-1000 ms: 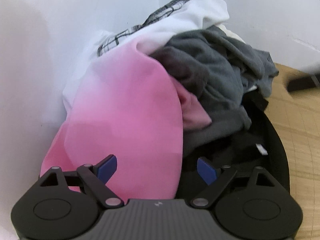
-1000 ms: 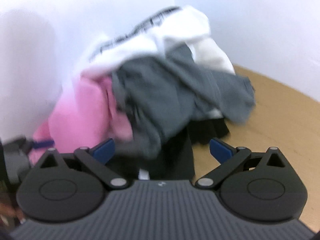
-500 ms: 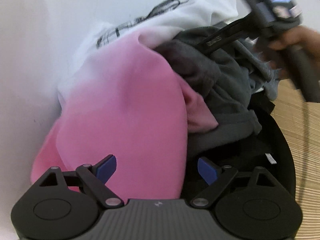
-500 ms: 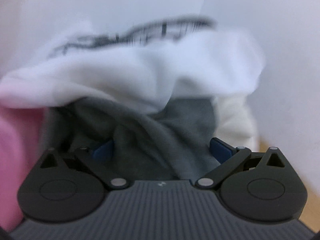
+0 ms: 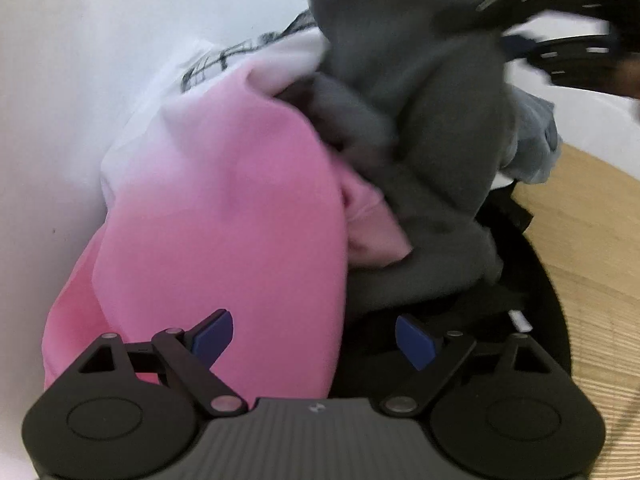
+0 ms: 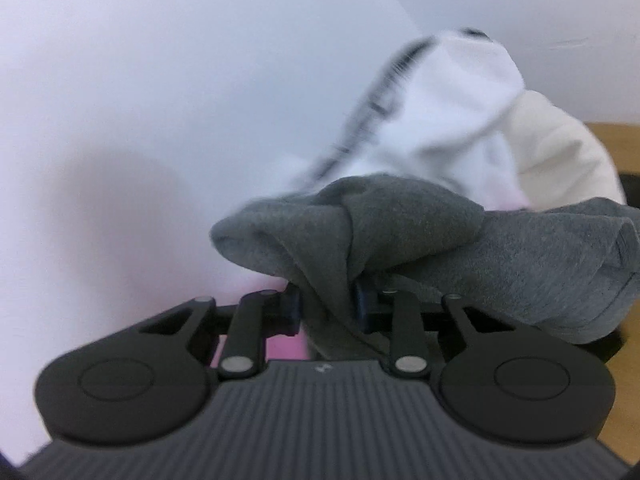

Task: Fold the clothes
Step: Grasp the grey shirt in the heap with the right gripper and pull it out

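Against white wall, on wooden tabletop [image 5: 592, 240]: heap of clothes. Right tongs [image 6: 327, 306] just closed; pads now clamped on fold of grey garment [image 6: 400, 216], which bunches above fingers and trails right. Behind it, white garment [image 6: 448, 120] with black print and cream garment [image 6: 560, 152]. Left tongs [image 5: 314, 336] spread apart, nothing gripped, poised over pink garment [image 5: 240, 200] and black garment [image 5: 520, 280] at heap's near edge.

The left gripper [image 5: 314, 340] hangs with jaws apart over a pink garment [image 5: 240, 208]; a grey garment [image 5: 432, 120] rises above the pile, wooden surface [image 5: 580, 232] at right.
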`<state>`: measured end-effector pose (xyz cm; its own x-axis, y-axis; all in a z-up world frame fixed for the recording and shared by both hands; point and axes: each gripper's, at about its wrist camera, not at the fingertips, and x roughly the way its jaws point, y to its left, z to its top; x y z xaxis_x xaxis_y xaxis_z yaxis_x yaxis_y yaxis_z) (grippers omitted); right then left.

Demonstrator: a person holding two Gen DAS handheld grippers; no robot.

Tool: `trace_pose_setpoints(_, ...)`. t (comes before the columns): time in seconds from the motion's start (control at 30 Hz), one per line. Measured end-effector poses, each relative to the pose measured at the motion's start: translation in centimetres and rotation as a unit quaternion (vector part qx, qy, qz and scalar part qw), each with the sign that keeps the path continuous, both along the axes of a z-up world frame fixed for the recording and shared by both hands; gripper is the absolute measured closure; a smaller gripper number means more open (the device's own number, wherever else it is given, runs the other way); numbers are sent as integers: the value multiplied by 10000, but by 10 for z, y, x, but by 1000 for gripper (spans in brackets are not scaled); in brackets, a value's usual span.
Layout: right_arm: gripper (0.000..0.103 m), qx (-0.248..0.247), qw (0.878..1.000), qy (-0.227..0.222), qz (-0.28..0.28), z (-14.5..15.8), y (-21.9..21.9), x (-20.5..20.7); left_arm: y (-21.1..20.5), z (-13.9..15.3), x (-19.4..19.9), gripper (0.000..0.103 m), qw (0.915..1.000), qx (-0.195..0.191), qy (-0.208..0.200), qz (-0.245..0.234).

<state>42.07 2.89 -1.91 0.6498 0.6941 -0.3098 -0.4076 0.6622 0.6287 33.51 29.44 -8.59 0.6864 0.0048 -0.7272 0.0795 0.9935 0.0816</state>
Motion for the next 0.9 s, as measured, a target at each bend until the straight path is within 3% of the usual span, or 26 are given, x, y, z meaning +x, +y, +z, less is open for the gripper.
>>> trace_pose_setpoints(0.13,75,1143,9930,-278,48,17,-27,-51,-4,15,-8,11,9992,-100,-293,-238)
trace_pose_setpoints(0.23,75,1982,9787,-317,-431,17,-60,-95,-8,30,-22,7,9964,-296,-534,-589)
trace_pose_setpoints(0.33,75,2398,9625,-348,-1217,11,-103,-144,-19,47,-46,5,9884,-467,-799,-1202)
trace_pose_setpoints(0.47,75,2618,9352,-418,-2349,10,-164,-218,-40,62,-76,3,9688,-796,-910,-2166)
trace_pose_setpoints(0.53,75,2232,9250,-313,-3060,7,-188,-256,-54,63,-86,3,9604,-825,-904,-2504)
trace_pose_setpoints(0.6,67,779,9183,210,-3875,7,-199,-279,-73,54,-89,3,9575,-680,-734,-2704)
trace_pose_setpoints(0.63,60,-81,9023,706,-4253,1,-198,-280,-81,49,-88,4,9564,-622,-626,-2784)
trace_pose_setpoints(0.67,59,-945,8758,1201,-4579,-5,-196,-281,-88,43,-89,5,9548,-594,-538,-2862)
trace_pose_setpoints(0.7,59,-1850,8385,1771,-4809,-20,-192,-279,-94,38,-89,5,9529,-562,-441,-2947)
trace_pose_setpoints(0.77,59,-2696,7967,2164,-4958,-42,-183,-282,-107,28,-92,5,9485,-505,-276,-3115)
trace_pose_setpoints(0.8,59,-2707,7877,2175,-5089,-48,-176,-285,-114,23,-94,5,9464,-472,-203,-3189)
trace_pose_setpoints(0.87,59,-2187,7932,2124,-5271,-46,-174,-310,-124,12,-105,5,9411,-409,-70,-3355)
trace_pose_setpoints(0.9,56,-1905,8037,2105,-5230,-48,-172,-321,-126,11,-110,5,9374,-392,-11,-3462)
